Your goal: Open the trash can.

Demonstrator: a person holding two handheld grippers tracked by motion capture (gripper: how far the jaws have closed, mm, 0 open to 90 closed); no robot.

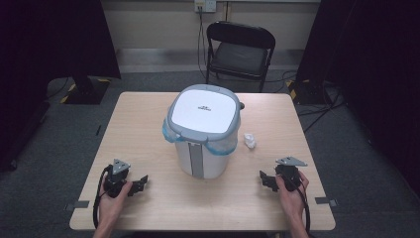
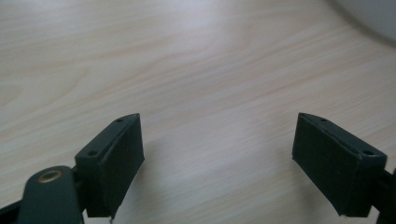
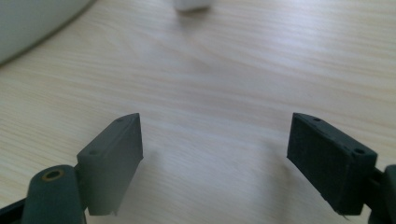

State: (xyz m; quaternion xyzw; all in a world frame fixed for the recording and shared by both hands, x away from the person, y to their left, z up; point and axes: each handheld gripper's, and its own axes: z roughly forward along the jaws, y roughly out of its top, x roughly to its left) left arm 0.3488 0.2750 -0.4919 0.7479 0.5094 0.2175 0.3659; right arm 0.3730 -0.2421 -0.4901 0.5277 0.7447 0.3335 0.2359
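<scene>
nothing is under way yet: the left gripper (image 1: pixel 141 182) rests on the pale wood desk (image 1: pixel 148 114), fingers (image 2: pixel 112 158) wide and empty. the lidded trash bin (image 1: pixel 203 131) stands mid-desk, a crumpled tissue (image 1: pixel 250 141) just right. likely next, the right gripper (image 1: pixel 266 179), equally wide and empty, reaches it. grey carpet, a folding chair (image 1: pixel 240 49) behind.

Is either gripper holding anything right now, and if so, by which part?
Nothing is held. The left gripper and the right gripper both have open jaws with only bare table between them, apart from the bin and the crumpled paper.
</scene>
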